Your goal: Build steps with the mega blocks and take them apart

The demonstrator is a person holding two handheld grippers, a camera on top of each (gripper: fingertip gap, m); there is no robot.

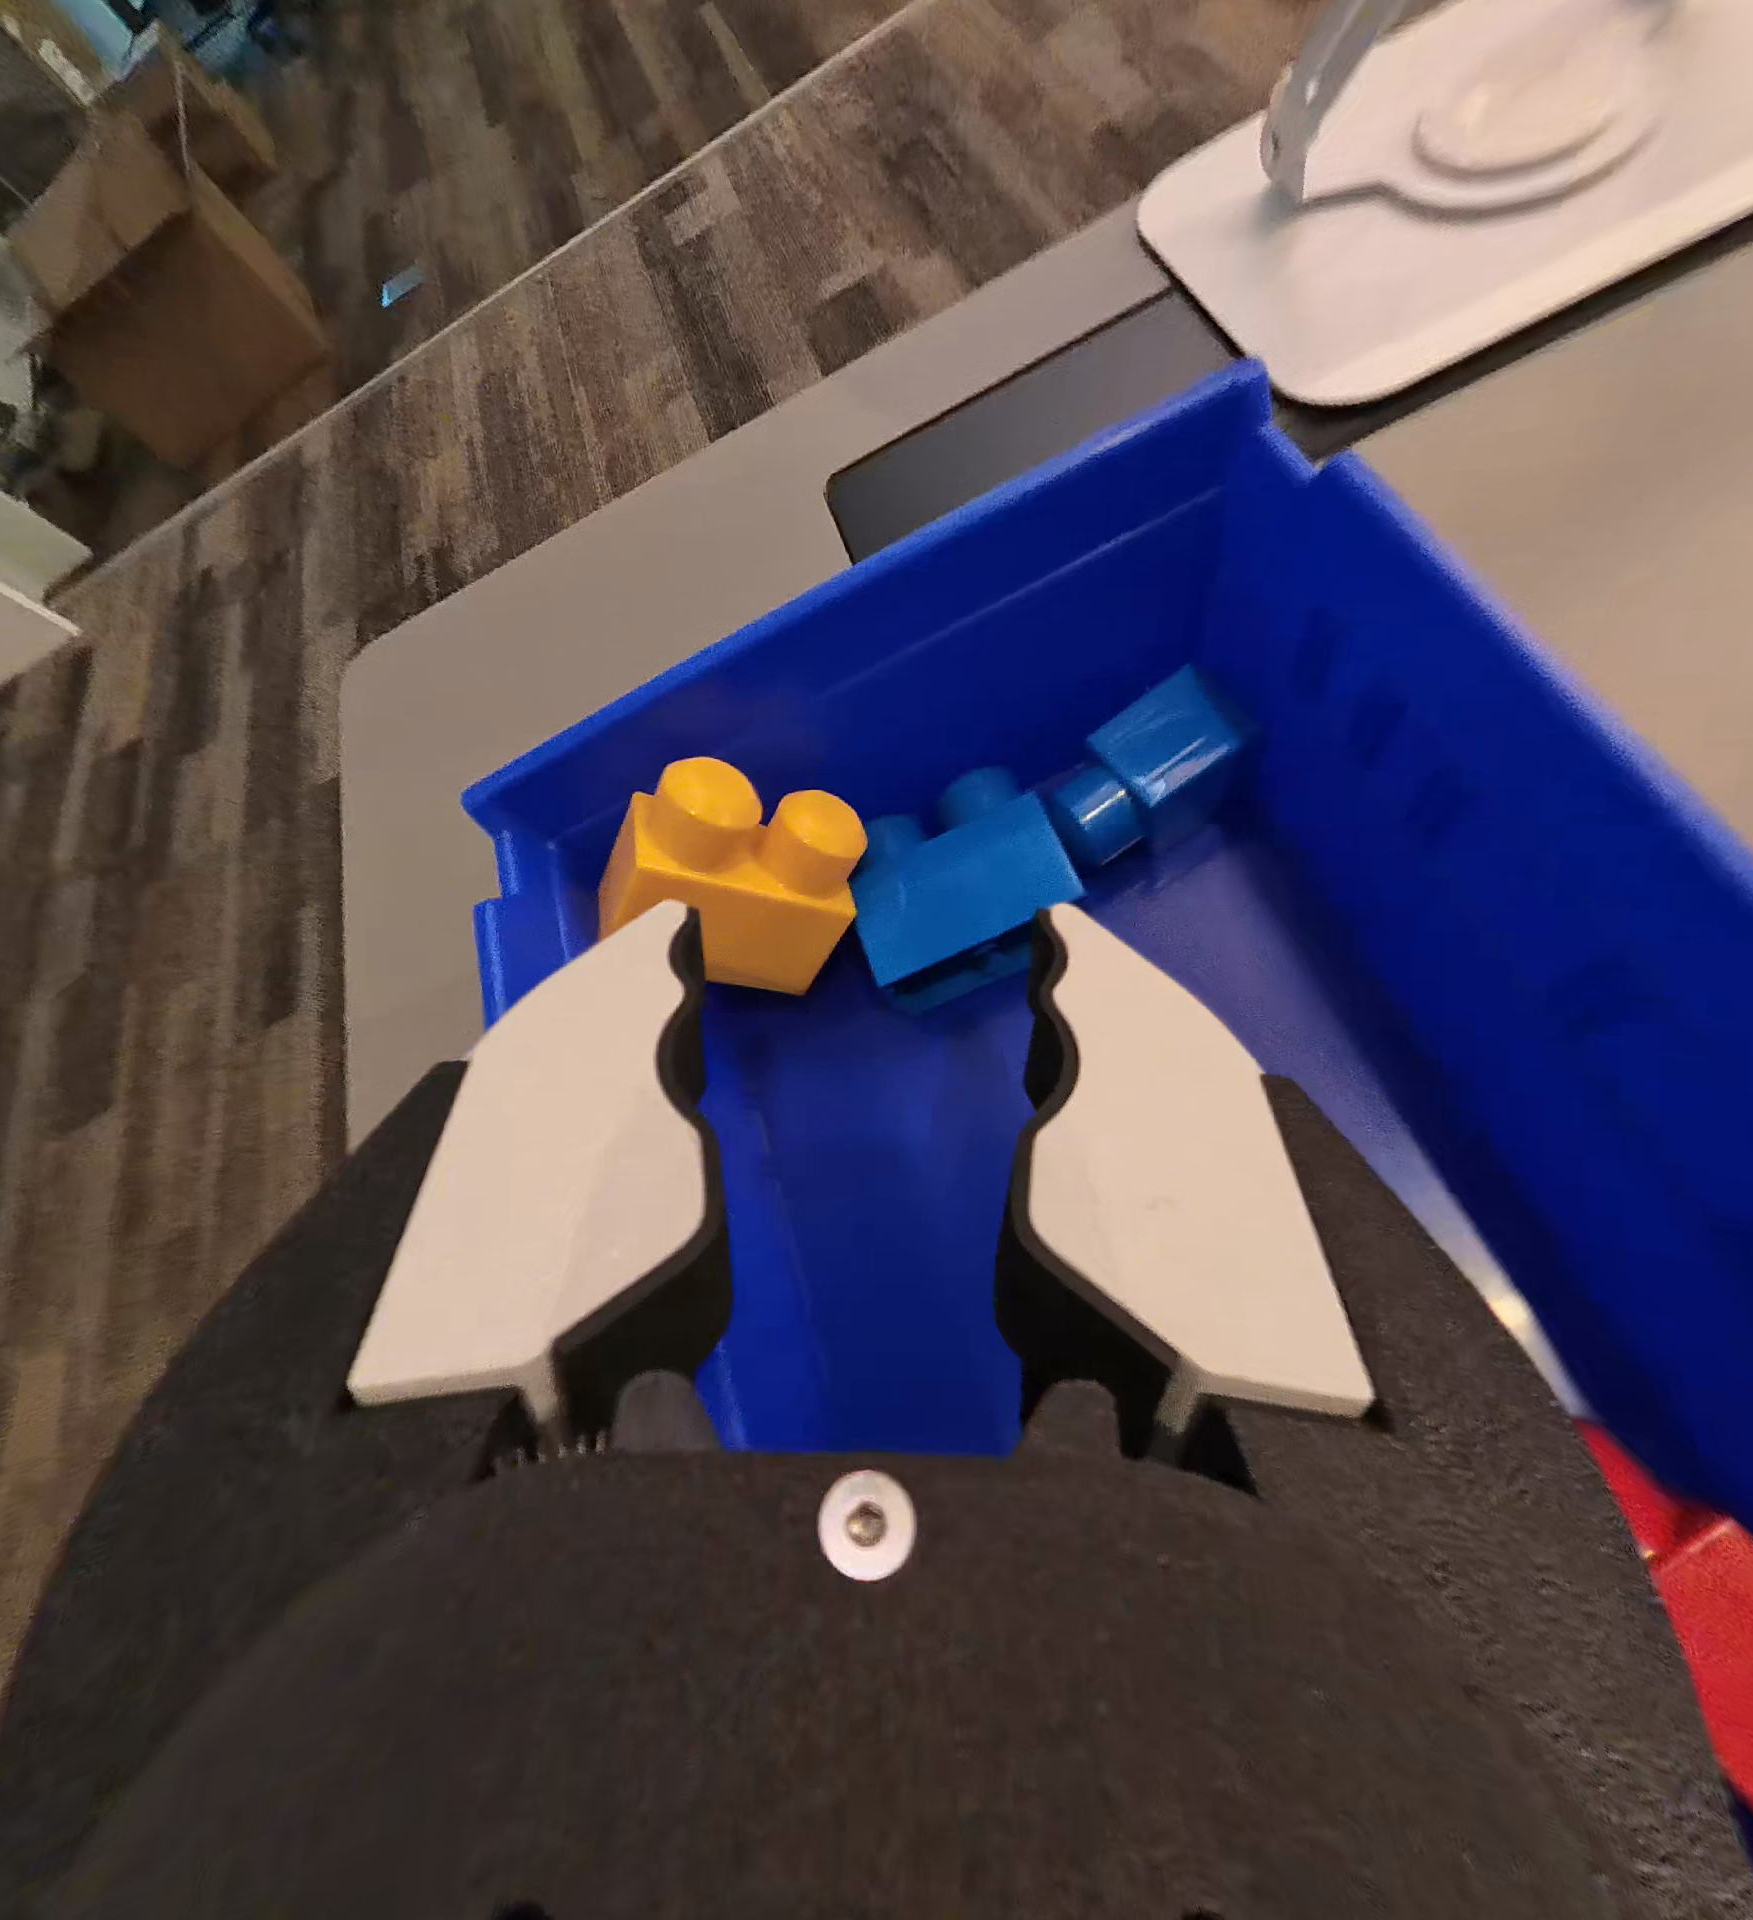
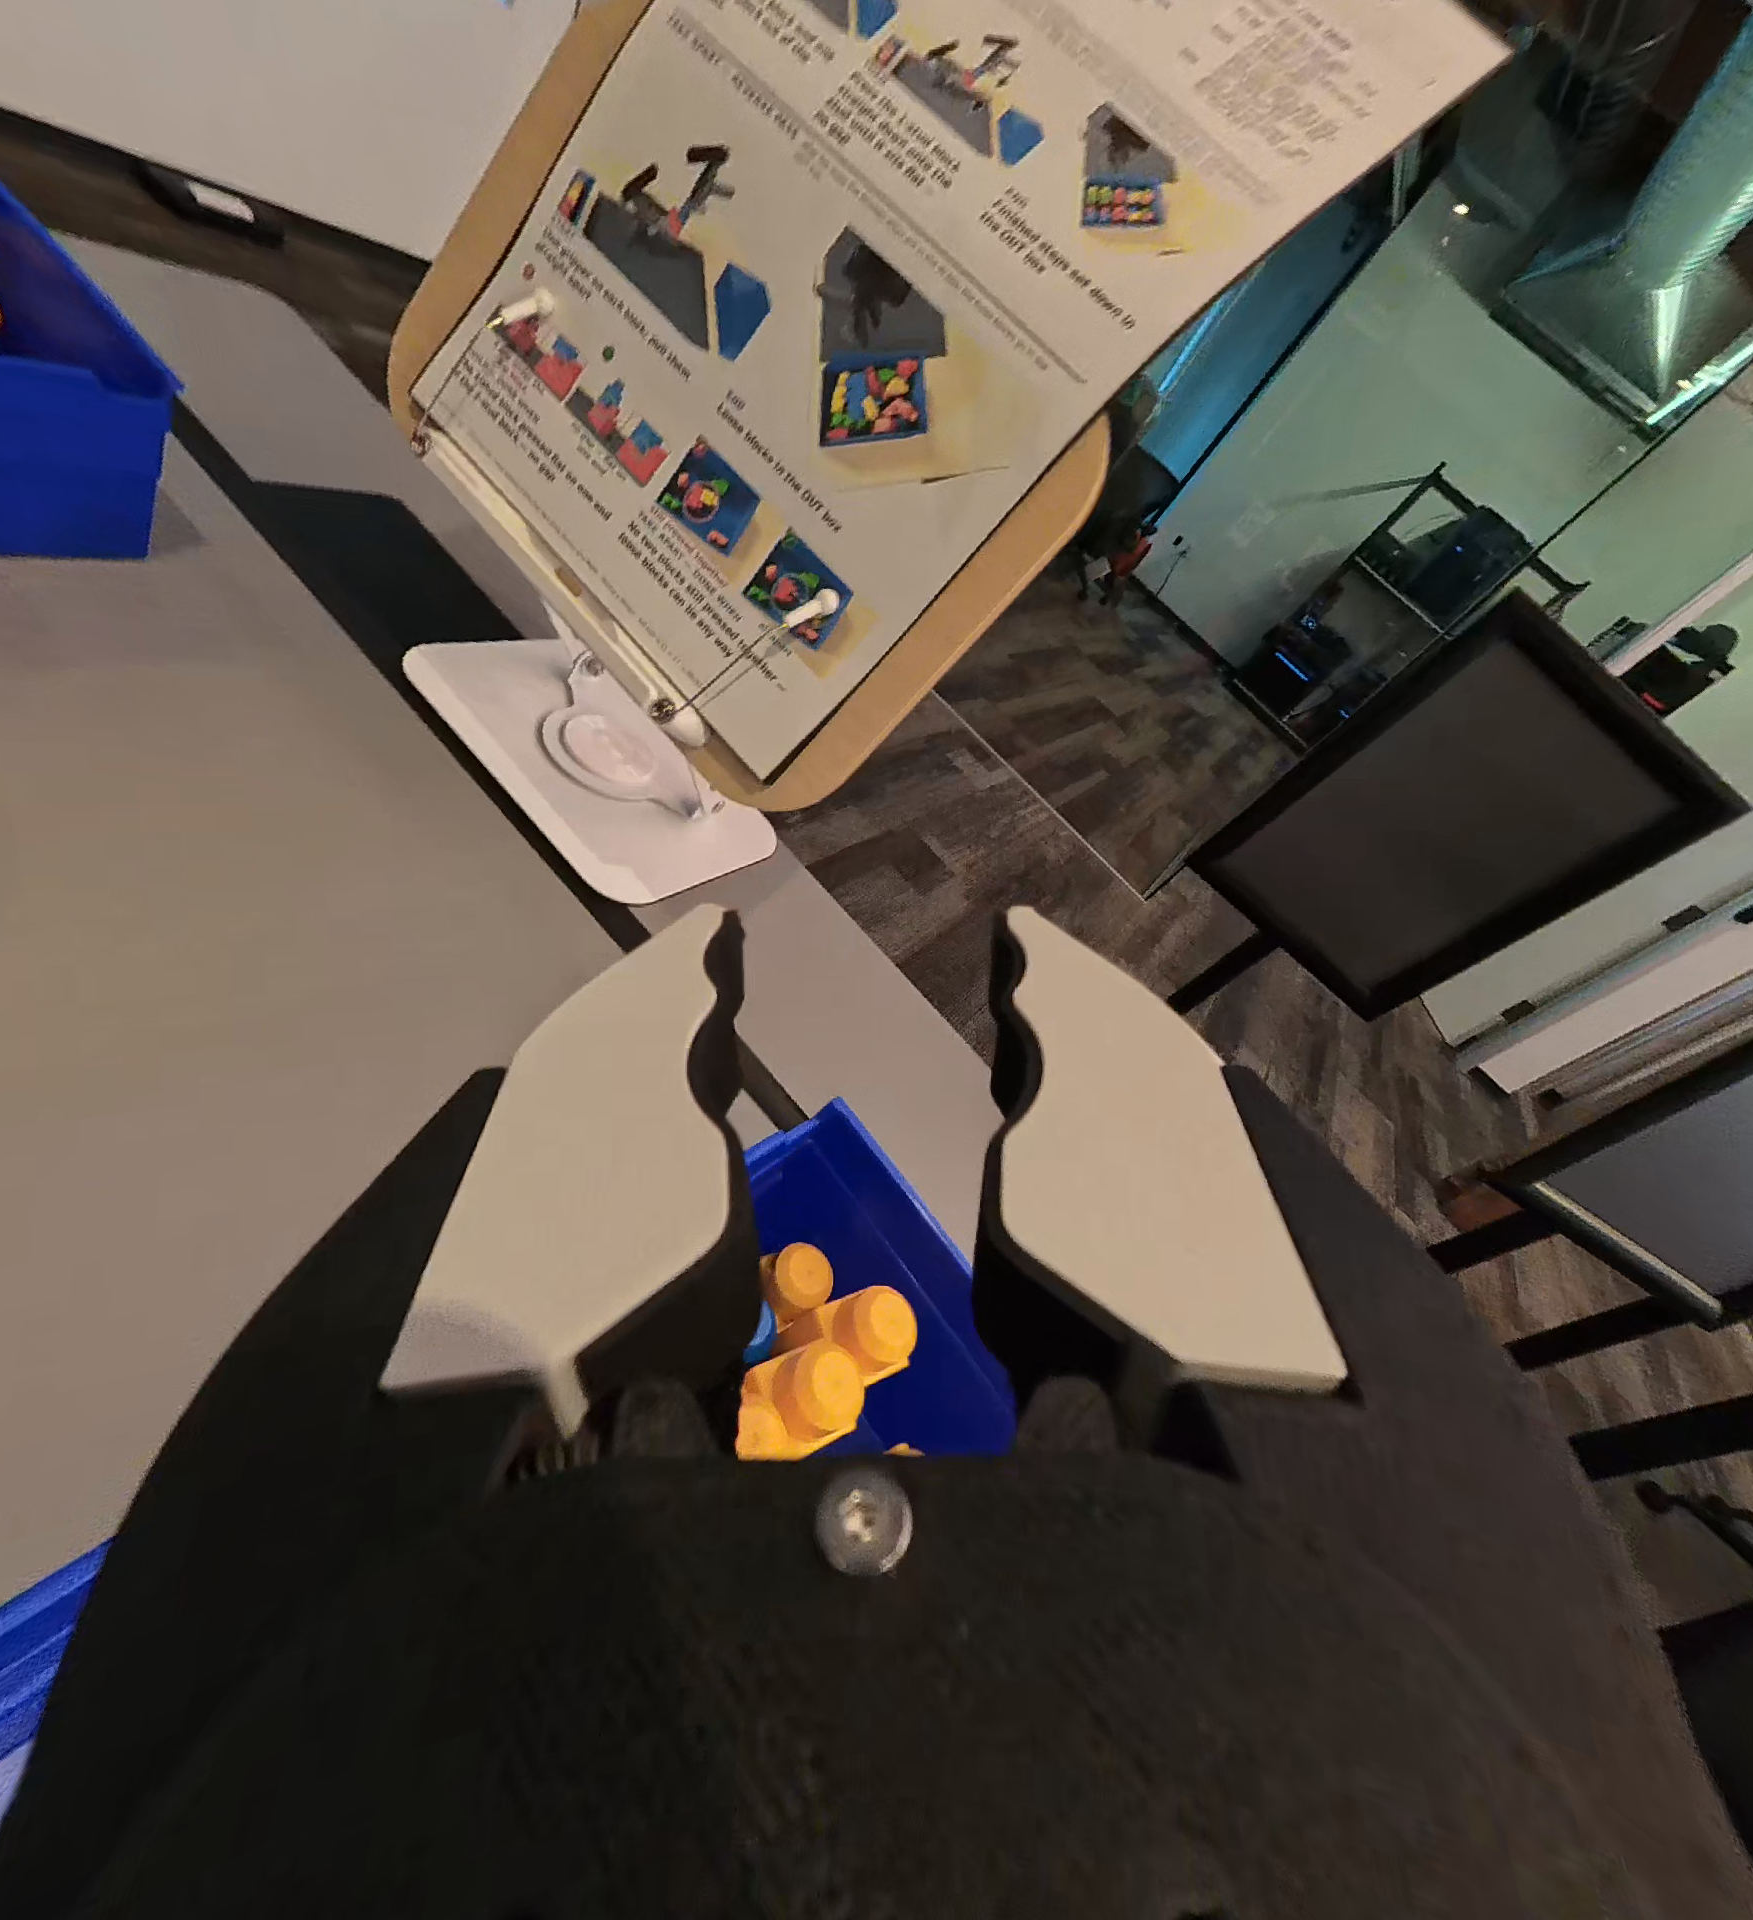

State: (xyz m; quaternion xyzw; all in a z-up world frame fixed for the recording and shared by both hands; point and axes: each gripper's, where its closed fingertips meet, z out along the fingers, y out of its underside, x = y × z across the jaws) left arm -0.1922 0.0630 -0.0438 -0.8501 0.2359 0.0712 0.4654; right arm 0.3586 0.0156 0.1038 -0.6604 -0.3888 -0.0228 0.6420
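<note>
Tools both gape empty: left tool over blue bin, right tool aloft.

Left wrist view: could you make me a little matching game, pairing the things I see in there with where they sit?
Things:
1. yellow block
2. two-stud blue block
3. one-stud blue block
4. white stand base

Places:
A. deep in the far corner of the blue bin
B. on the table, outside the bin
C. just past the left gripper's left fingertip
D. in the middle, between the other two blocks

Pairs: 1-C, 2-D, 3-A, 4-B
</note>
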